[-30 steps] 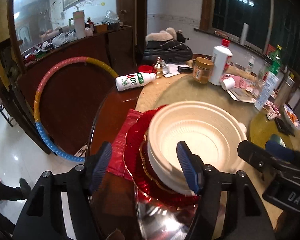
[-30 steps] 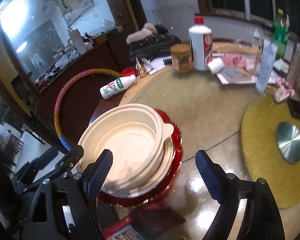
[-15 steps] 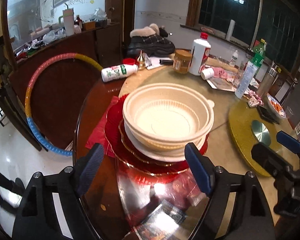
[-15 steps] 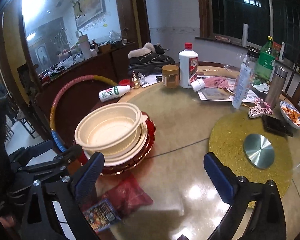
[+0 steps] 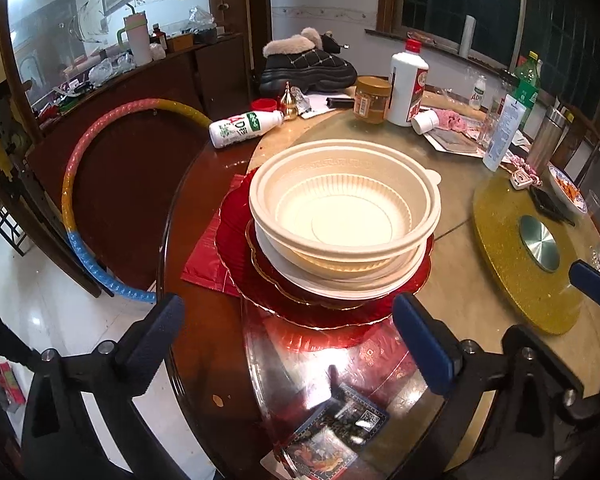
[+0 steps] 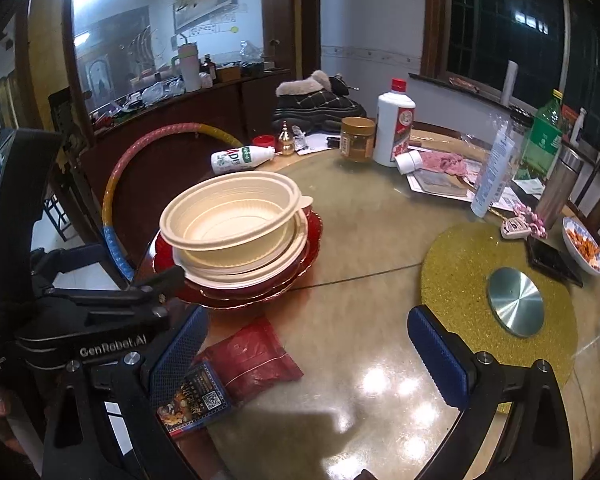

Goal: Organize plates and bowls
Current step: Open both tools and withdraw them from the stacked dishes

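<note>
Stack of cream takeaway bowls (image 5: 344, 216), nested one in another, on a white plate (image 5: 340, 284), on scalloped red plates (image 5: 240, 248) with gold rims, all close to the near left edge of the round glass-topped surface (image 5: 460, 208). Seen from the left wrist: left claw (image 5: 288, 312) low in the frame, jaws wide and just opened further, blue pads clear of everything, nothing gripped. Near rim of the red plates just ahead of the fingertips, untouched. Behind the stack, a white milk bottle (image 5: 244, 130) on its side, an amber jar (image 5: 372, 98) and a white red-capped bottle (image 5: 408, 84) upright and just beside each other. Off to the right, a gold glitter mat (image 5: 512, 248) with a metal disc at its middle. Past the surface's left edge, a pink, yellow and blue hula hoop (image 5: 76, 184) upright against a dark cabinet.

Seen from the right wrist: right claw (image 6: 308, 344) over bare glass, jaws spread wide after opening, nothing between the pads. Bowl-and-plate stack up and to the left, well apart from this claw. Left claw's black frame at the left edge, close beside the red plates. Near the right claw's left finger, a red packet (image 6: 256, 356) lying flat, touching a printed box (image 6: 192, 396) with a QR code.
</note>
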Tool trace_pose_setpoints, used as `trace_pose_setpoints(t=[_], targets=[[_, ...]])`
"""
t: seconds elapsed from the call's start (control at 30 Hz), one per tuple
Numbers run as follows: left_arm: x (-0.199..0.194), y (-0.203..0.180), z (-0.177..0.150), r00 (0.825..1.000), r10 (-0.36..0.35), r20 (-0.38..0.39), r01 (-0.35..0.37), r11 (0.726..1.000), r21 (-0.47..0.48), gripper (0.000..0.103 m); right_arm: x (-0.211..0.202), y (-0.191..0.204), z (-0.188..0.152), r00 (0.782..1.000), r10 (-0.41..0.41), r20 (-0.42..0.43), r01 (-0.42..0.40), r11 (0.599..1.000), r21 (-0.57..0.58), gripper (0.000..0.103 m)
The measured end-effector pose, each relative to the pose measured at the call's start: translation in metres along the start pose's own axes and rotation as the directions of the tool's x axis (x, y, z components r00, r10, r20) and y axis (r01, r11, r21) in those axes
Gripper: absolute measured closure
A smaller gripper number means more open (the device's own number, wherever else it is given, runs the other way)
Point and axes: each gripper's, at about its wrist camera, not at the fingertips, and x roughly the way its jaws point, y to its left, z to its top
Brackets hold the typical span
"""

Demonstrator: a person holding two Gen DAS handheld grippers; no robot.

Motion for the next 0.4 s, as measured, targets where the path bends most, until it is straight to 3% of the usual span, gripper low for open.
trace_pose_setpoints(t=[0.4], targets=[[0.0008,0.0062,0.0049,1.0,0.014,0.021,-0.014,1.0,-0.012,0.0,0.0082,0.0044,0.001,1.0,-0.011,-0.014,0.011,1.0,-0.013,0.002]])
